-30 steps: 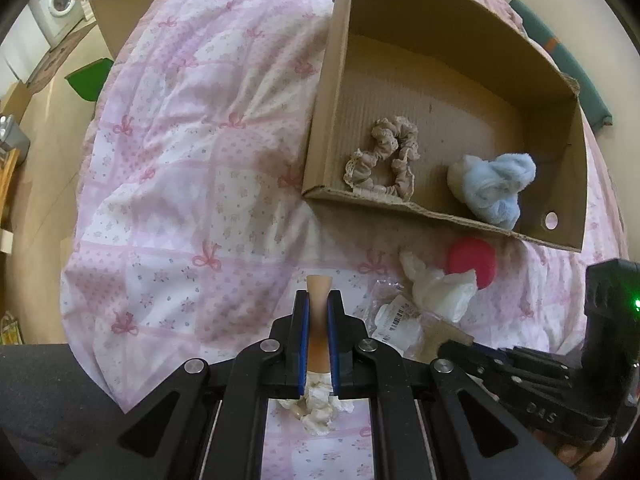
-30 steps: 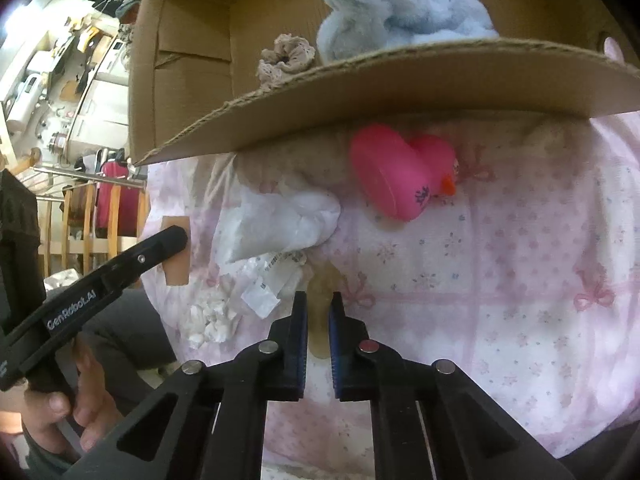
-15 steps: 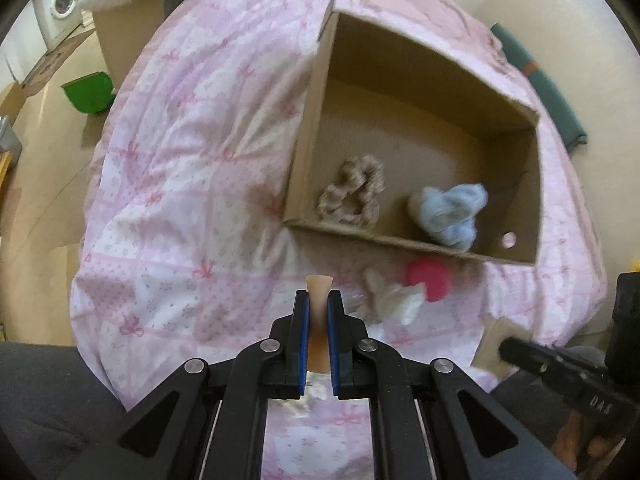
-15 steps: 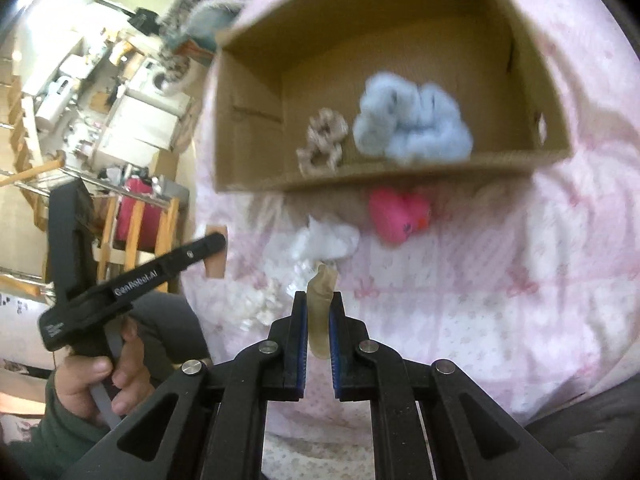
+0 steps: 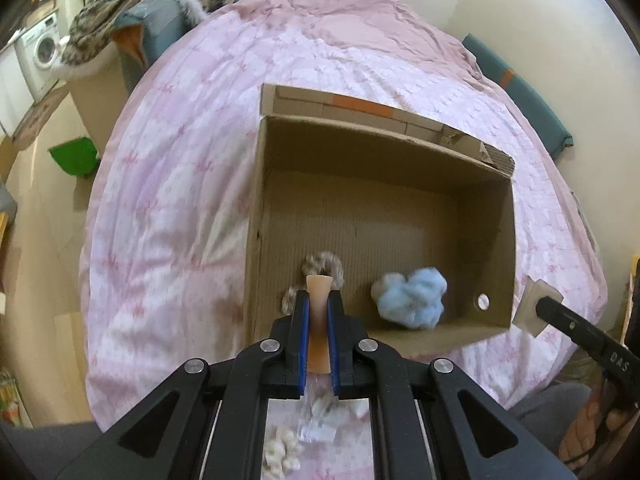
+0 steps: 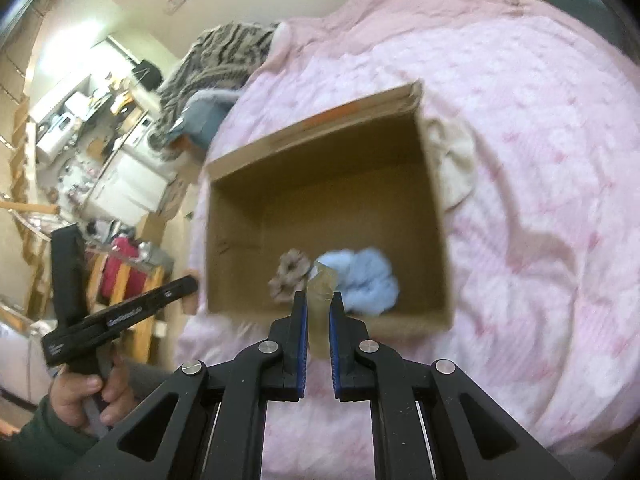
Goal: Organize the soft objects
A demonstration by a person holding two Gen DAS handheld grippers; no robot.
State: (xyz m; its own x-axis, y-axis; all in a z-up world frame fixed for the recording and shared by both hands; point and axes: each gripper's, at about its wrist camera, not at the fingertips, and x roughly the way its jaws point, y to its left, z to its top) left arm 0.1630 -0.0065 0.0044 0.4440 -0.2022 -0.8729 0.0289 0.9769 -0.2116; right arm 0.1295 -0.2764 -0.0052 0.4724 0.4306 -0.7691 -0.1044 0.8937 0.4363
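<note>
- Green bin (image 5: 74,156): on the floor, well left of the cardboard box (image 5: 256,208), past the edge of the pink quilt (image 5: 172,184).
- Cardboard box: open-topped, sits on the quilt; an orange tape strip runs along its far flap, and a round hole pierces its right wall.
- Beige scrunchie (image 5: 324,264): ruffled ring of fabric, lying on the box floor near the box's near wall, left of centre.
- Left gripper (image 5: 319,312): jaws pressed together on a tan soft piece (image 5: 319,292), smooth and flat, flaring at its top end; it is held above the box's near wall, in front of the scrunchie.
- Right gripper (image 6: 319,312): jaws pinching a pale yellowish soft piece (image 6: 320,284), translucent and blurred, held over the box's near wall.
- Blue fluffy ball (image 5: 412,298): wispy light-blue tuft on the box floor, right of the scrunchie, close to the holed wall.
- White crumpled bits (image 5: 280,454): on the quilt, nearer than the box, seen between the left gripper's arms.
</note>
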